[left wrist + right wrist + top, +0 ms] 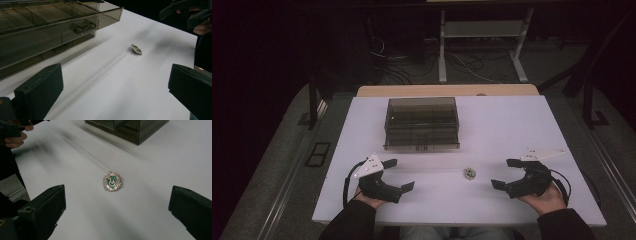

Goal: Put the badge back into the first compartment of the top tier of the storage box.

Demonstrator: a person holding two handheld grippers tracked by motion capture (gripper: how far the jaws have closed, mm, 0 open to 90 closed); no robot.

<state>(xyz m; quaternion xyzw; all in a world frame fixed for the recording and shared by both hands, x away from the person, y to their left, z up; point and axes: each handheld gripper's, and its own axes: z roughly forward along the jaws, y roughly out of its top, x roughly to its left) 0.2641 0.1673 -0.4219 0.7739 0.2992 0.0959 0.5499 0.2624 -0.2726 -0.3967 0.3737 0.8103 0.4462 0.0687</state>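
Between the left gripper [401, 175] and right gripper [503, 173], both spread wide and empty, lying flat on the white table [507, 125] near the smoky drawer box [422, 122]: a green badge [112, 181], likely awaiting pickup, needing a centred pinch.

Room's sitting pretty dark overall, light mostly landing on the white desk [512, 125]. Grey carpet floor [272, 165] is running along both sides. Behind it, a white-legged frame [482, 35] is standing in the shadows with loose cables [402, 70] lying around on the floor.
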